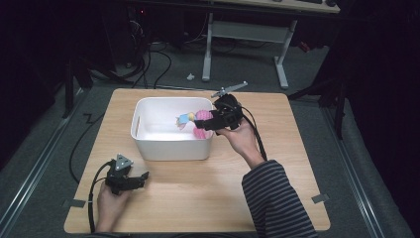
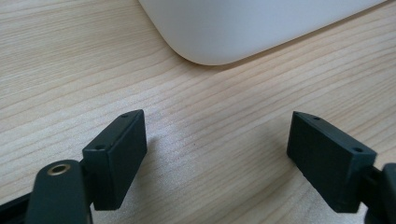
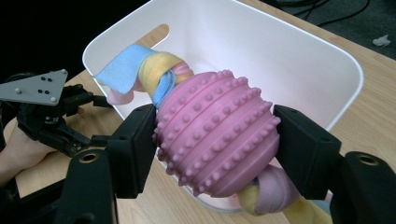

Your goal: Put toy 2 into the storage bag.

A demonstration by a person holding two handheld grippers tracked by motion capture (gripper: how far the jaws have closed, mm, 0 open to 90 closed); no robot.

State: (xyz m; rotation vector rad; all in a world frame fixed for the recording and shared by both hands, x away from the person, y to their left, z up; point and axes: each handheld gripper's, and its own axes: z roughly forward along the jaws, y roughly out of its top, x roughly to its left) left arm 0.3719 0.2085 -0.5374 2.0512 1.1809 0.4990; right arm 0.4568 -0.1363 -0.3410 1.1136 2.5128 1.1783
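Bin [image 2: 261, 28]: in the left gripper view its rim and most of its walls are cut off by the top edge.
Toy's fabric strips [image 3: 275, 196]: the lower ends are hidden behind the pink knobbed ball [image 3: 217, 133] and the right gripper [image 3: 215, 140], and cut off at the bottom edge.
Toy in the high view [image 1: 195, 119]: too small for its knobs to be made out; partly covered by the right gripper.
Left hand [image 1: 110, 206]: the wrist is cut off by the bottom edge.
Desk [image 1: 277, 4]: cut off by the top edge.
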